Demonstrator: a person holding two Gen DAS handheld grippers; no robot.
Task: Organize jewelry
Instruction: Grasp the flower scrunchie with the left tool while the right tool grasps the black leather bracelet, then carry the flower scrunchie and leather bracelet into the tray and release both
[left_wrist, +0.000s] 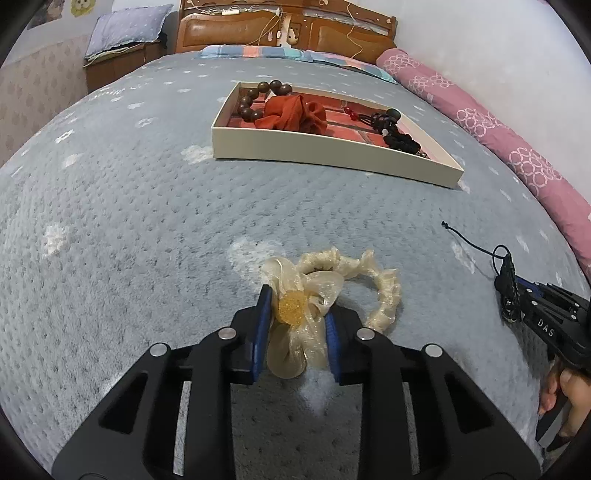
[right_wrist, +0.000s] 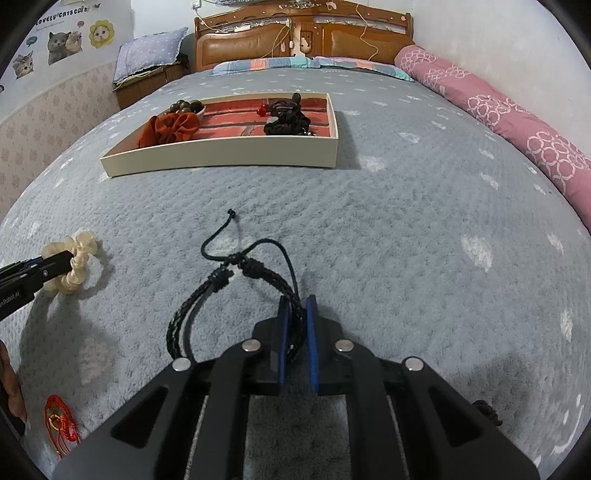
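My left gripper (left_wrist: 295, 306) is shut on a cream organza hair tie with an amber bead flower (left_wrist: 293, 308), low on the grey bedspread; its ruffled loop (left_wrist: 384, 291) trails to the right. It also shows at the left of the right wrist view (right_wrist: 75, 266). My right gripper (right_wrist: 295, 314) is shut on a black braided cord bracelet (right_wrist: 229, 288), whose loose cord ends lie ahead on the bed. The cream tray (left_wrist: 295, 147) with a red lining sits farther up the bed and holds brown wooden beads (left_wrist: 255, 99), a rust scrunchie (left_wrist: 295, 114) and black jewelry (left_wrist: 391, 129).
A red knotted charm (right_wrist: 61, 424) lies on the bedspread at lower left of the right wrist view. A pink rolled quilt (right_wrist: 517, 122) runs along the right wall. A wooden headboard (right_wrist: 303, 40) and a bedside cabinet with a pillow (right_wrist: 147, 55) stand beyond the tray (right_wrist: 221, 151).
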